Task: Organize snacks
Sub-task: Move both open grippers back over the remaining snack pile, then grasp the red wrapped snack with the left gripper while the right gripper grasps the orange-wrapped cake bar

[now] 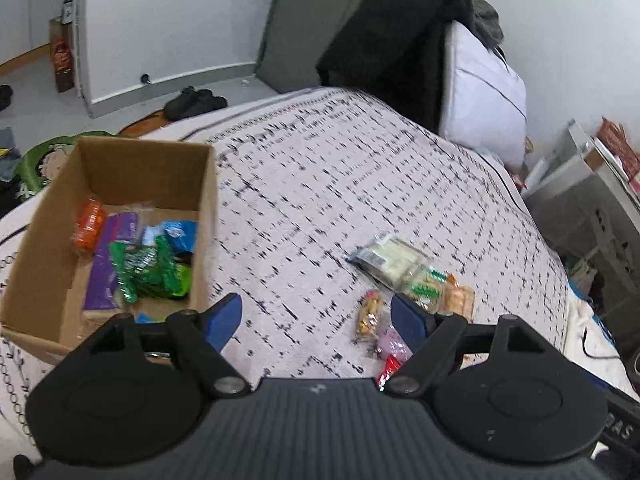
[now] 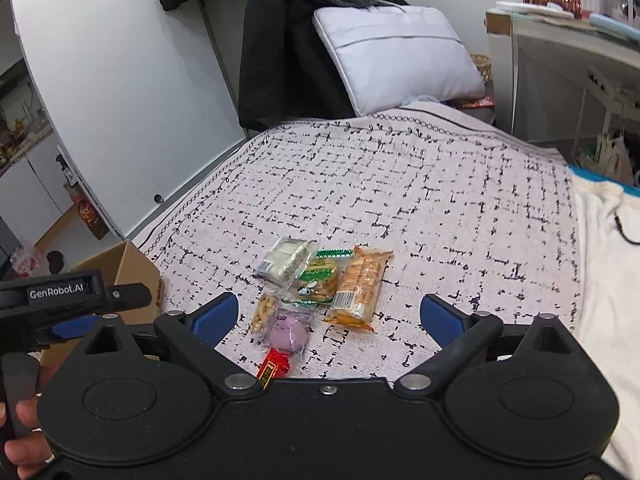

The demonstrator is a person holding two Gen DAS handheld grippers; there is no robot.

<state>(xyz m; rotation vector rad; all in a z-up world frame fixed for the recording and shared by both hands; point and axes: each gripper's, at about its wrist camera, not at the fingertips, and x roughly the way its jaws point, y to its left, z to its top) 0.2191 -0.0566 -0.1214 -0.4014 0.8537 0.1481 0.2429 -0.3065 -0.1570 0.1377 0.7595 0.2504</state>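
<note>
Blue-padded grippers hover over a snack pile on a bed.
Right gripper (image 2: 327, 314) and left gripper (image 1: 317, 318) both gape wide, empty; loose snacks (image 2: 320, 280) lie just beyond on the blanket (image 2: 440, 200), others fill the box (image 1: 132, 216) left.

Pale bedspread with a black broken-grid print (image 2: 400, 184) across the bed; white rectangular pillow with a thin dark stripe (image 2: 392, 52) propped at the head, beside a black garment draped over a chair back (image 2: 280, 52); plain white walls (image 2: 120, 80); light grey floor (image 1: 36, 92) with a pair of dark slippers (image 1: 194, 101); white desk piled with clutter (image 2: 560, 44) at the right; soft, even light.
</note>
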